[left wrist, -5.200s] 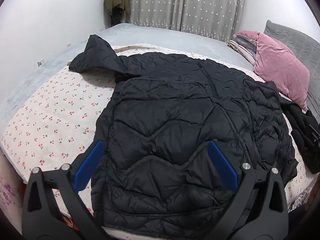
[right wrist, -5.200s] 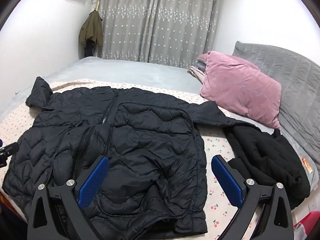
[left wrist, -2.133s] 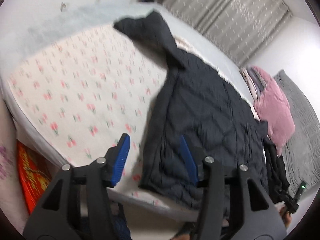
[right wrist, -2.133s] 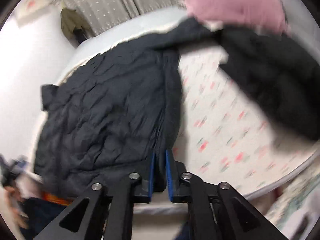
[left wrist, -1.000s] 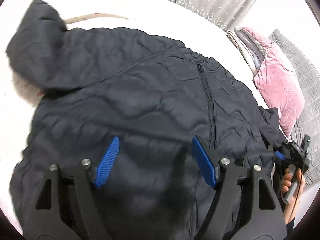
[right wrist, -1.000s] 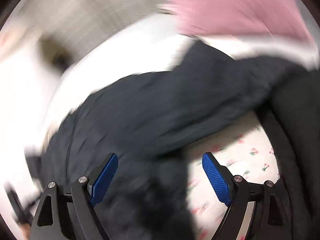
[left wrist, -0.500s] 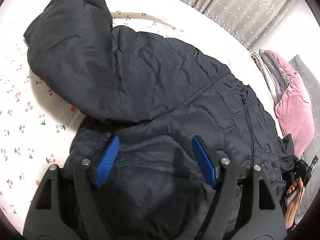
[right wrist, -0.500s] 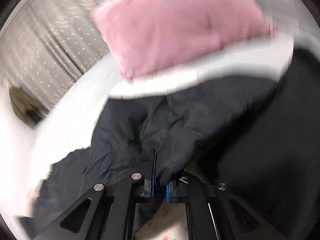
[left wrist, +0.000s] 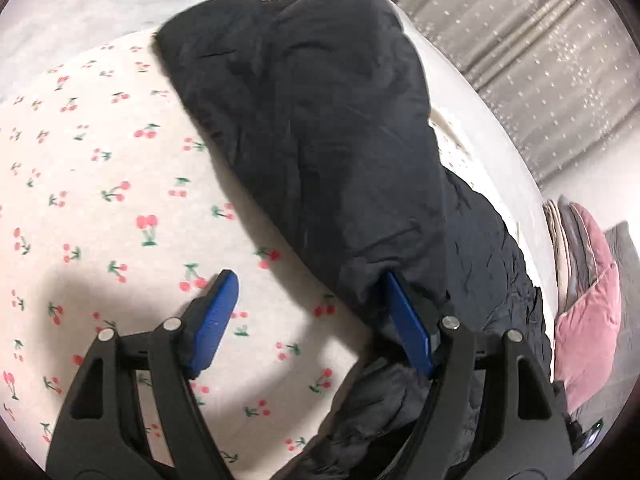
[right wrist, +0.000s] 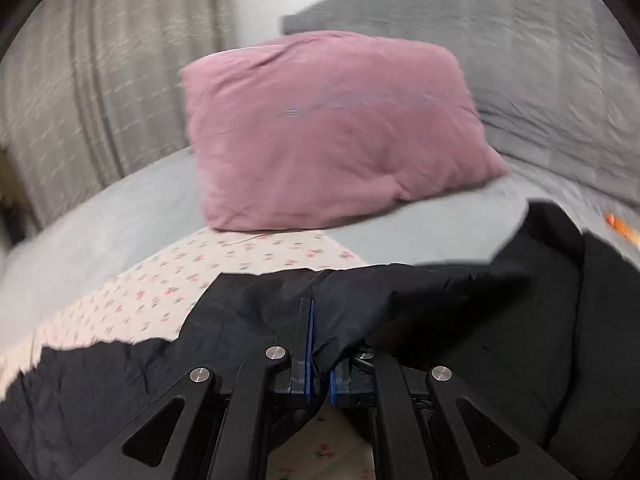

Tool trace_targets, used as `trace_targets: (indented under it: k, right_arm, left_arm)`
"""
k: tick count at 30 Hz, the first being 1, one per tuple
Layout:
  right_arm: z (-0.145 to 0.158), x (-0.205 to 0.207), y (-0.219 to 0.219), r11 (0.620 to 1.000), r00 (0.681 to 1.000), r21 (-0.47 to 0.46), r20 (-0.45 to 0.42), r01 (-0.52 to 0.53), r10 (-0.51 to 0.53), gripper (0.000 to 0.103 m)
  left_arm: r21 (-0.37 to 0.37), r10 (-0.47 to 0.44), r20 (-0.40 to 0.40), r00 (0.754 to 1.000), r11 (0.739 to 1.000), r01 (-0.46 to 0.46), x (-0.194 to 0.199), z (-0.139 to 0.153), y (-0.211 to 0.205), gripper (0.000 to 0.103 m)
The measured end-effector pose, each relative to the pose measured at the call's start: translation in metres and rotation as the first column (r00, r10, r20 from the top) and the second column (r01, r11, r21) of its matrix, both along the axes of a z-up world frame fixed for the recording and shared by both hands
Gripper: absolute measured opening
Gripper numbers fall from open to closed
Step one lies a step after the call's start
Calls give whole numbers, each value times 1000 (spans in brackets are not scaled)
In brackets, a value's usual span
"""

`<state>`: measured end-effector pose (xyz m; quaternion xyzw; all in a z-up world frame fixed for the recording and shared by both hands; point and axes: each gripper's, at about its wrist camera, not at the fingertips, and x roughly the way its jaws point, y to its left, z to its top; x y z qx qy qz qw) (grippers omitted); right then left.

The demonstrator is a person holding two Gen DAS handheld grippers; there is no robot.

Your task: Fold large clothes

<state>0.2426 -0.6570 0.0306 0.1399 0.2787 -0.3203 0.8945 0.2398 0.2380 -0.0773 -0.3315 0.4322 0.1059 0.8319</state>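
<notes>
A large black puffer jacket (left wrist: 328, 132) lies on the cherry-print sheet (left wrist: 100, 200). Its left sleeve stretches away from me in the left wrist view. My left gripper (left wrist: 308, 300) is open, low over the sheet at the sleeve's near edge; the right finger (left wrist: 408, 328) is tucked under the sleeve fabric. In the right wrist view my right gripper (right wrist: 318, 344) is shut on a fold of the jacket's other sleeve (right wrist: 360, 300) and holds it above the sheet (right wrist: 180, 280).
A pink pillow (right wrist: 336, 128) rests against a grey quilted headboard (right wrist: 520, 60). Another black garment (right wrist: 568, 320) lies at the right. Grey dotted curtains (left wrist: 540, 60) hang behind the bed. A grey blanket (right wrist: 120, 216) covers the far side.
My left gripper has moved left from over the jacket body to the left sleeve's edge. My right gripper stays shut on the right sleeve and has swung toward the pink pillow.
</notes>
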Motion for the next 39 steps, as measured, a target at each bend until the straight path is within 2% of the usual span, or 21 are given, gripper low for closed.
trace_targets:
  k: [1,3,5,6,7,9,10,15,17,18,20,22,25,27,29,31,33,34,35,37,39]
  right_arm:
    - [0,-4,0,1000,999,-5,17,-28,28,5]
    - [1,-12,-9,992,993,66,52,-111,108,7]
    - [-5,-11,-18,972,989,189,67,-139,128,11]
    - [-13,-13,-30,946,988,291,94,-142,119,18]
    - [-17,-16,-40,924,989,359,111,-134,101,29]
    - [-33,-26,-67,853,987,508,158,-115,38,41]
    - [-37,-33,-76,833,986,545,168,-100,9,47]
    - [-57,-60,-118,751,958,658,246,-53,-147,48]
    - [-55,-62,-117,768,955,639,255,-48,-153,34]
    - [-41,-62,-108,831,959,556,244,-15,-146,7]
    - [-4,-61,-86,930,956,367,283,-39,-71,7]
    - [30,-60,-60,975,952,209,306,-75,8,6]
    - [45,-52,-37,980,960,166,272,-110,62,6]
    - [41,-46,-31,972,967,203,245,-117,65,6]
    - [50,-41,-11,962,955,213,275,-170,108,6]
    - [83,-41,44,950,911,82,319,-301,261,6]
    - [105,-37,107,903,855,-45,305,-427,419,6]
    - [112,-31,155,858,816,-107,270,-502,511,6]
    - [111,-27,179,836,801,-126,242,-534,548,7]
    - [95,-3,246,759,745,-126,146,-639,651,7]
    - [64,23,297,707,706,-88,44,-702,707,7]
  left_arm:
    - [8,-19,10,1000,1000,19,2,2,-2,75]
    - [4,-45,38,998,999,45,6,5,-5,75]
    - [-22,-43,51,998,999,44,6,4,1,75]
    - [-27,-29,49,998,999,31,5,6,4,75]
    - [-34,-16,50,999,999,18,3,5,9,75]
    - [-50,1,53,999,999,2,-5,5,16,75]
    - [-57,6,56,998,998,-3,-8,6,17,75]
    - [-21,-43,91,995,999,45,-10,21,-14,75]
    - [0,-65,106,992,998,66,-10,28,-23,75]
    - [5,-69,112,991,998,69,-12,31,-25,75]
    - [10,-80,136,987,997,79,-16,38,-31,75]
    - [7,-90,142,986,996,90,-18,41,-31,75]
    - [-27,-81,140,987,996,85,-17,40,-31,75]
    - [-50,-68,141,988,996,76,-18,39,-27,75]
    - [-60,-51,147,988,996,61,-22,41,-27,75]
    - [-69,-23,159,987,997,35,-24,43,-19,75]
    - [-77,-9,163,987,997,21,-27,43,-12,75]
    - [-79,-7,164,986,997,20,-28,42,-11,75]
    - [-82,-6,162,987,996,20,-29,41,-10,75]
    - [-95,-4,161,987,995,19,-30,39,-8,75]
    - [-111,1,165,986,994,18,-32,39,-5,75]
